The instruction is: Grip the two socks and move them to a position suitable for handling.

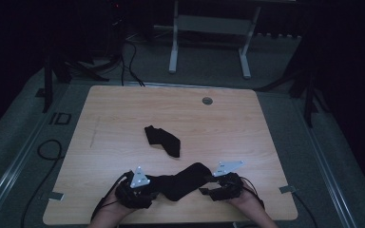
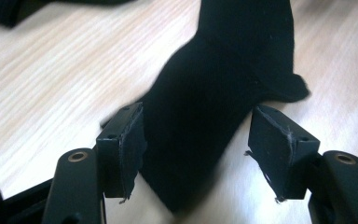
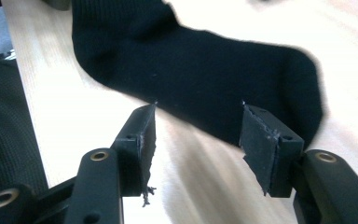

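Both tools released: left tool (image 1: 148,190), right tool (image 1: 208,186) flank black sock (image 1: 183,180) on wooden table (image 1: 114,118); grey carpet (image 1: 209,71) beyond.

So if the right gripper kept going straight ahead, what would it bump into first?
Most likely the near black sock. It lies flat on the table just past the right gripper, whose open fingers point at its edge. Depth is hard to judge.
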Demonstrator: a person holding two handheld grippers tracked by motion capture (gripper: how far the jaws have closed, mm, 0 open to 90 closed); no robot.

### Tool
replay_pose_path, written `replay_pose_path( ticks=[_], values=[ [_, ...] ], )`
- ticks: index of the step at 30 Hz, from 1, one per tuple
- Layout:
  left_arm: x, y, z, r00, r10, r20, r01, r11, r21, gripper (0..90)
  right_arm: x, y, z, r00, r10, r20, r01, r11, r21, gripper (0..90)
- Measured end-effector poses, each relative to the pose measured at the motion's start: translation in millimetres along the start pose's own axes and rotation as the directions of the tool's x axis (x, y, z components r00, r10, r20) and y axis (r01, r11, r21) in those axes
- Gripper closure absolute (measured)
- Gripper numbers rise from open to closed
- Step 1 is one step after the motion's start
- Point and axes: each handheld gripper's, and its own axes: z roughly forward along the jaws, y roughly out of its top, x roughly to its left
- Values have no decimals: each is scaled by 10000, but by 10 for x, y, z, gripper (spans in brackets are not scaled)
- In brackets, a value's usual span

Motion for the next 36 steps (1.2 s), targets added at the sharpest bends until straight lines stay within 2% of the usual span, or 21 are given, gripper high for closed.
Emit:
replay_pose_path(
  ticks=[3,4,6,7,8,10,11,13,15,18,21,24,28,36],
  values=[
    [34,-50,-106,9997,-180,170,182,9998,-107,372,-73,73,-85,9998,90,198,-83,9995,-320,513],
    [40,-61,-132,9995,-194,234,200,9995,-259,403,-86,93,-102,9995,104,300,-92,9991,-408,613],
    [53,-60,-160,9990,-287,331,298,9990,-320,414,-107,150,-136,9986,2,524,34,9977,-683,694],
    [62,-54,-162,9990,-322,324,334,9988,-352,450,-117,182,-139,9976,-125,688,176,9972,-733,773],
    [73,-44,-150,9982,-455,392,470,9981,-402,493,-123,212,-136,9952,-221,949,293,9967,-752,807],
    [92,-15,-104,9973,-603,412,621,9972,-422,516,-155,269,-101,9933,-230,1128,319,9965,-777,897],
    [92,-15,-104,9973,-603,412,621,9972,-422,539,-172,292,-71,9920,-280,1229,372,9967,-726,898],
    [116,24,0,9956,-693,623,717,9968,-362,604,-206,328,25,9905,-367,1323,433,9980,-471,899],
    [131,39,81,9958,-634,659,649,9977,-208,623,-237,335,120,9893,-453,1387,493,9985,-255,899],
    [189,40,163,9929,-986,671,1005,9946,-245,721,-267,326,244,9885,-588,1394,584,9983,69,898],
    [240,34,223,9904,-1157,753,1174,9929,-183,797,-286,307,322,9880,-644,1406,611,9977,280,898],
    [268,13,285,9918,-1096,655,1093,9940,70,802,-311,271,369,9879,-591,1432,535,9976,430,898],
    [307,-3,310,9901,-1256,626,1260,9920,-18,824,-327,221,389,9871,-550,1501,474,9974,537,898],
    [356,50,352,9903,-1145,785,1140,9934,100,823,-381,101,281,9885,-141,1504,89,9993,357,897]
  ],
)
